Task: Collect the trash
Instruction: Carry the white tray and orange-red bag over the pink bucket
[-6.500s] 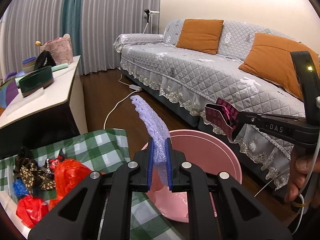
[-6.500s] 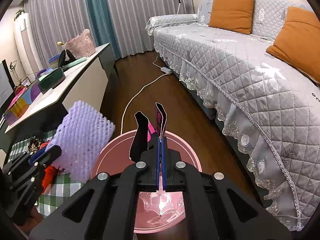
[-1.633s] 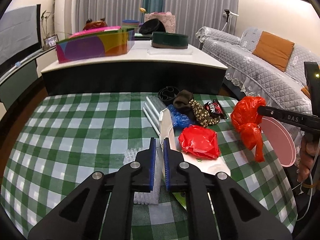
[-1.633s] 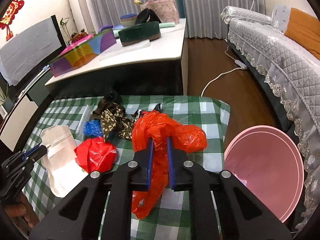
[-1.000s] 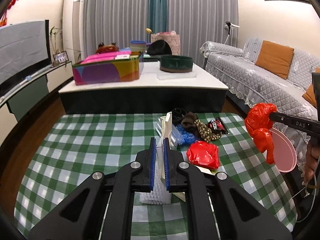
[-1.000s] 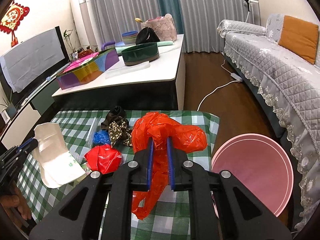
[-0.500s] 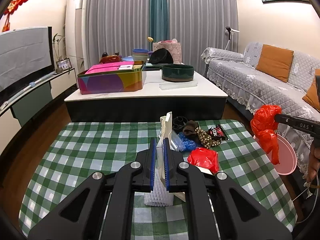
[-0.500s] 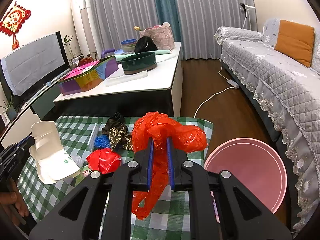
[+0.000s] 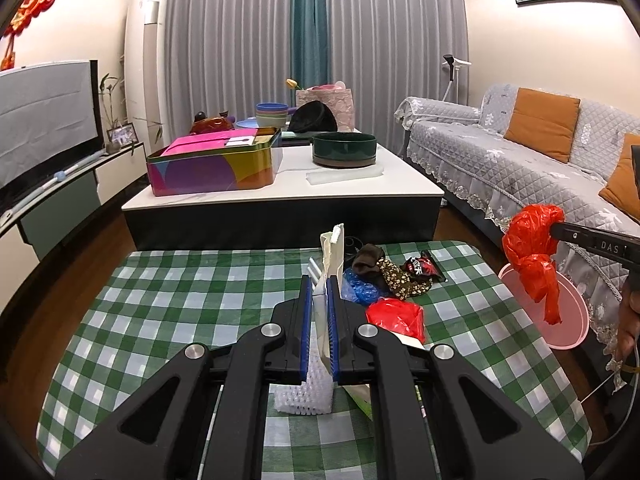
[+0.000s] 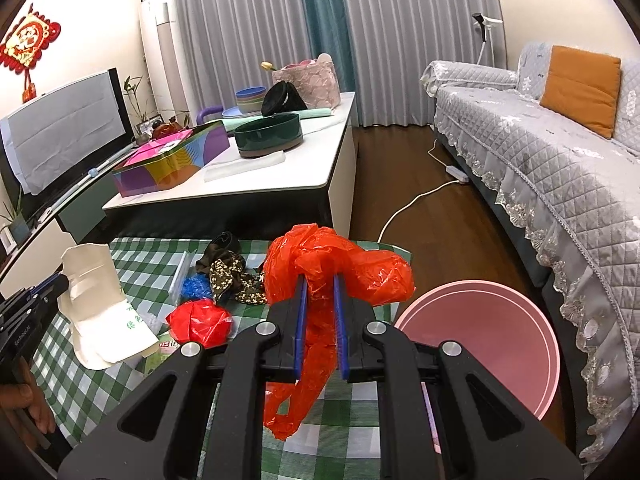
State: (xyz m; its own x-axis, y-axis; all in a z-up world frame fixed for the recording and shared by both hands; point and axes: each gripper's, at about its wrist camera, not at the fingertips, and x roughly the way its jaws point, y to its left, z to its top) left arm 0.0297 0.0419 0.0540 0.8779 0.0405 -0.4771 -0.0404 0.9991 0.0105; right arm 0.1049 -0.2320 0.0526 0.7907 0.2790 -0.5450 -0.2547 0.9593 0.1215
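Observation:
My left gripper [image 9: 319,294] is shut on a flat white paper bag [image 9: 333,252], held edge-on above the green checked tablecloth [image 9: 180,304]. From the right wrist view that white bag [image 10: 96,304] hangs at the left. My right gripper [image 10: 318,284] is shut on a crumpled red plastic bag [image 10: 340,264], lifted over the table's right side; the same red bag [image 9: 532,248] shows at the right in the left wrist view. A pink bin [image 10: 484,336] stands on the floor right of the table. A second red bag [image 10: 200,322], blue plastic [image 10: 196,286] and patterned cloth [image 10: 230,276] lie on the cloth.
A white foam net [image 9: 304,396] lies on the cloth under my left gripper. A white coffee table [image 10: 256,184] with a colourful tin [image 10: 172,164] and dark bowl [image 10: 268,134] stands behind. A grey sofa [image 10: 552,152] runs along the right; a white cable [image 10: 416,200] crosses the wooden floor.
Both grippers have pulled back and up from the table with their loads still clamped. The pink bin now shows more fully to the right of the red bag.

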